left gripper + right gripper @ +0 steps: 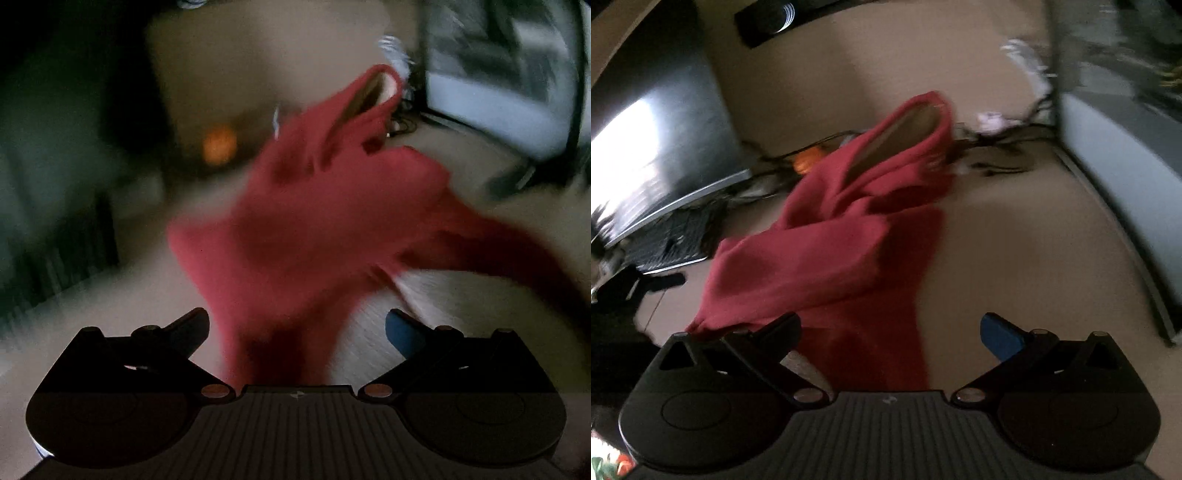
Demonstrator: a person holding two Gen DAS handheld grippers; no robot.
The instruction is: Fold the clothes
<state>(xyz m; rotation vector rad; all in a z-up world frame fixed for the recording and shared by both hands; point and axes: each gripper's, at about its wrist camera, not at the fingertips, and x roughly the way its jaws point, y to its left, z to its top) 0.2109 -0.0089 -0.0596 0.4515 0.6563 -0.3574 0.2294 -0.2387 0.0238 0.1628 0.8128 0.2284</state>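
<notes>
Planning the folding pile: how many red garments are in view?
1: a single red garment lies crumpled on the table, ahead of both open grippers. Others may be hidden; the left view is blurred.

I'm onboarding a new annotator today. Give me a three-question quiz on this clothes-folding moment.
1. True or false: the red garment lies neatly folded in a flat rectangle.
2. Multiple choice: the right gripper has its fingers A) clamped together, B) spread apart, C) out of view.
3. Fill in: in the left wrist view, the garment passes between the fingers of the left gripper, whose jaws stand ____.

Key: 1 false, it is crumpled, with an opening showing at its far end. 2 B. 3 open.
</notes>
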